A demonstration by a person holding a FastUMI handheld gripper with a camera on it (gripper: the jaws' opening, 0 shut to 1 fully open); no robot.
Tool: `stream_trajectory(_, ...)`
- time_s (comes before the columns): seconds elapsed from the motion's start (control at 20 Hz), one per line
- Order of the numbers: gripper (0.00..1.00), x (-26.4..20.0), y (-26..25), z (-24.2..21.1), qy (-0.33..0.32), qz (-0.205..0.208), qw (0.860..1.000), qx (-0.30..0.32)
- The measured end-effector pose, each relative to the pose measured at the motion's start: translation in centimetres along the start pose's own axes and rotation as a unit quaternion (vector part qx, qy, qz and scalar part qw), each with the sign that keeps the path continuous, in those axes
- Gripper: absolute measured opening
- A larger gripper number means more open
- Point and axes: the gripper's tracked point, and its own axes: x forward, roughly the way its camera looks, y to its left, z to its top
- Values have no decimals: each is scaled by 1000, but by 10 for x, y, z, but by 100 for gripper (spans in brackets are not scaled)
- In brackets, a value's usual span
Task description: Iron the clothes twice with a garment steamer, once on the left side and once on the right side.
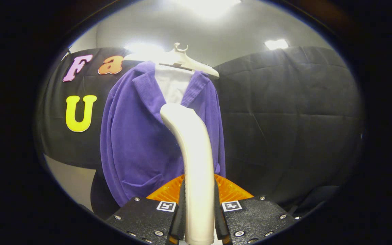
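I've got the steamer [196, 163] clamped in the claw [199, 217], both fingers pressed on its handle at the bottom centre of the frame, closed down to just the handle's width. The steamer rises from between the fingers and curves up and left, its head sitting at mid-frame over the jacket [138, 136]. The purple jacket hangs on a pale hanger [185, 61] in the upper middle, white shirt [172, 85] showing at the open collar, black cloth behind it.

I can't tell whether the head is touching the fabric or is just in front of it. It's lined up near the lapel opening, so I judge I'm at the top of a pass, start of a stroke. Next I'd press the head to one front panel and draw it down evenly, then repeat on the other side.
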Motion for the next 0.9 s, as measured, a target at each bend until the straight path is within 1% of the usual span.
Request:
stream_trajectory(0.1, 34, 9, -4, 22, -19, -1, 1000, 9)
stream_trajectory(0.25, 34, 19, -12, 53, -48, -11, 999, -1)
stream_trajectory(0.35, 34, 32, -13, 72, -60, -8, 998, 4)
stream_trajectory(0.6, 34, 69, -29, 117, -95, -17, 995, 15)
stream_trajectory(0.75, 34, 91, -44, 131, -111, -40, 993, 6)
stream_trajectory(0.9, 34, 107, -52, 126, -113, -48, 992, -2)
